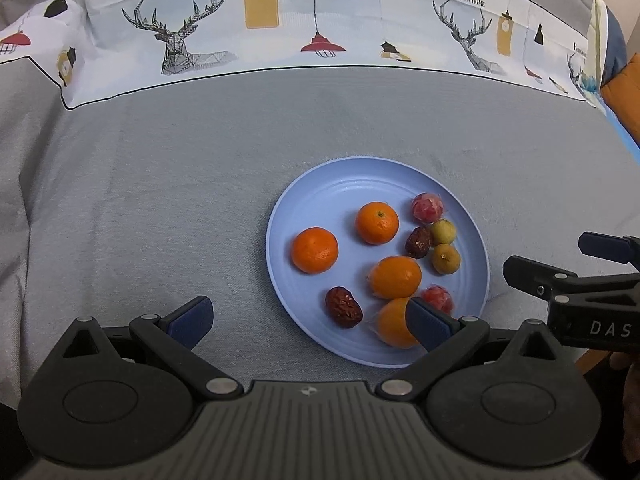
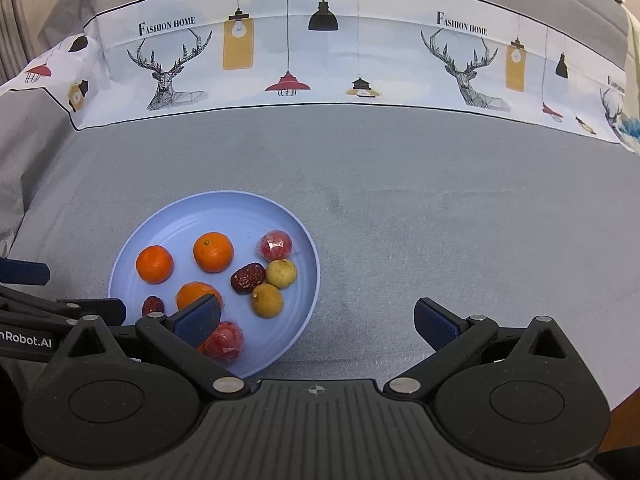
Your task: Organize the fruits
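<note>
Both sets of jaws stand spread wide and grasp nothing. The left gripper [image 1: 308, 320] hangs low over the grey cloth [image 1: 160, 200] of the table; its right pad overlaps the nearest orange [image 1: 390, 326], while its left pad sits over bare cloth. The light blue plate [image 1: 320, 184] lies ahead of the left jaws and to their right, holding all the fruit: four oranges, two dark red dates [image 1: 343, 306], two yellowish round fruits [image 1: 445, 258] and two red wrapped fruits [image 1: 427, 208]. The right gripper [image 2: 316, 322] hovers with the plate ahead and to the left of its jaws; its left pad covers part of an orange and the near red wrapped fruit [image 2: 224, 342], and its right pad is over bare cloth. Each gripper shows at the edge of the other's view.
</note>
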Demonstrator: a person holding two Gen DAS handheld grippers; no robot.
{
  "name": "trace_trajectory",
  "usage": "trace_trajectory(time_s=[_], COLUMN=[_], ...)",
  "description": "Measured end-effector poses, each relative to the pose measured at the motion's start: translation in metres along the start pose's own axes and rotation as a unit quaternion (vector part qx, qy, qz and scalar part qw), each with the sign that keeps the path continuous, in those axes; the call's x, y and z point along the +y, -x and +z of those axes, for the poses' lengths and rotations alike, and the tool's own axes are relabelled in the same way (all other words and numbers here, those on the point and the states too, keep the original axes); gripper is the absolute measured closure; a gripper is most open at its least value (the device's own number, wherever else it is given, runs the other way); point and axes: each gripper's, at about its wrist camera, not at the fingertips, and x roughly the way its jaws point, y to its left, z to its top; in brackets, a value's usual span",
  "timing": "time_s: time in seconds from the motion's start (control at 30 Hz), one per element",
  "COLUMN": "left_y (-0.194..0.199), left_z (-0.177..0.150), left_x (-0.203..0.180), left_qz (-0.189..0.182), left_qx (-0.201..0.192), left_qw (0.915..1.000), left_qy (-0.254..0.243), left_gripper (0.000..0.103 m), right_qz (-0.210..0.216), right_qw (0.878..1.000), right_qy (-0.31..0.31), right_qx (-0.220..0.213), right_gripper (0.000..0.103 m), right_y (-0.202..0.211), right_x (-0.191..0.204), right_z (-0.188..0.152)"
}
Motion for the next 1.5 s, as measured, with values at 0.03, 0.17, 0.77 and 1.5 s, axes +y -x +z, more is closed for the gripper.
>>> trace_trajectory(time_s=[0.03, 0.17, 0.77, 1.5], left_y=[-0.0004, -0.0021, -0.0032, -0.0026], left_z=[-0.0001, 0.0011, 0.0009, 0.0016], left_x=[-0.0010, -0.0024, -0.0055, -0.0042], left_qz=[0.001, 0.001, 0.000, 0.000], left_qx=[0.000, 0.002, 0.002, 0.001], left_qw=[1.0000, 1.0000, 1.0000, 1.0000], left_qy=[-0.001, -0.002, -0.002, -0.002], left_gripper=[0.001, 0.001, 0.001, 0.001], right_qz=[0.001, 0.006, 0.014, 0.015], right_qw=[1.000, 1.000, 1.000, 1.000], right_qy=[-0.001, -0.001, 0.003, 0.003], right_qx=[0.001, 0.005, 0.009, 0.012], right_gripper=[0.001, 0.001, 0.001, 0.001], right_y=[-0.0004, -0.0017, -0.0023, -0.0033], right_x=[-0.0003, -0.0006, -0.0017, -0.0019], right_z=[0.0000, 0.0005, 0.0022, 0.0016])
